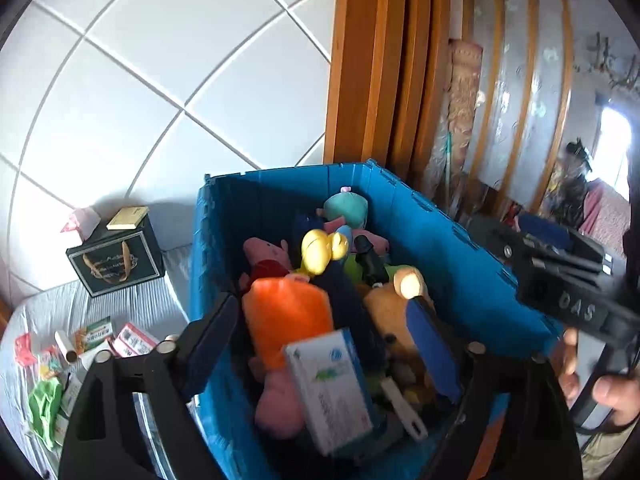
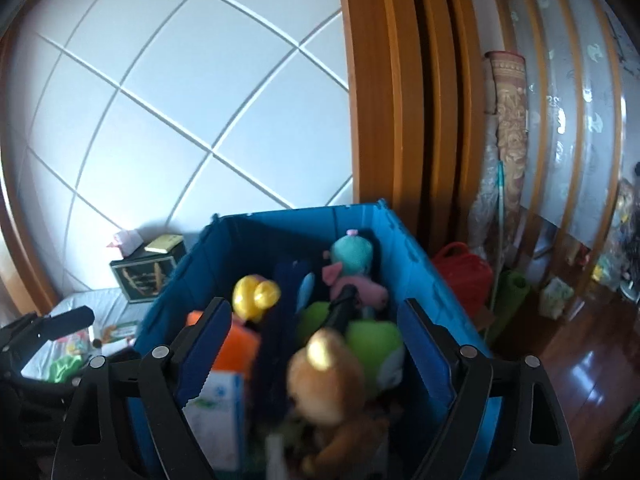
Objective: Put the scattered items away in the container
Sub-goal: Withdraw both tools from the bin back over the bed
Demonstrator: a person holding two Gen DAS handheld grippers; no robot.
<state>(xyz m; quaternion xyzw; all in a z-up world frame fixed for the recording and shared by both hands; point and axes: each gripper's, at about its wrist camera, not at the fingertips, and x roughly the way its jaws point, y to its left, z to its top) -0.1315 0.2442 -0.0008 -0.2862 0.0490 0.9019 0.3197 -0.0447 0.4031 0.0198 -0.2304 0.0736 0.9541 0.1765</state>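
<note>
Both grippers, left [image 1: 324,340] and right [image 2: 316,344], hang wide open and empty above the blue crate [image 1: 440,232]. Toys fill it nearly to its rim. Its far edge sits close to the tiled wall [image 1: 160,60].

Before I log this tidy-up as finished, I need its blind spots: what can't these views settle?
- Blue bin bottom: hidden under the piled toys, both views.
- Small packets on the grey cloth: print too small, left wrist view.
- Brown plush: blurred, right wrist view.
- White box: label blurred.

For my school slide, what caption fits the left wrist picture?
Open left gripper above the toy-filled blue crate.
</note>
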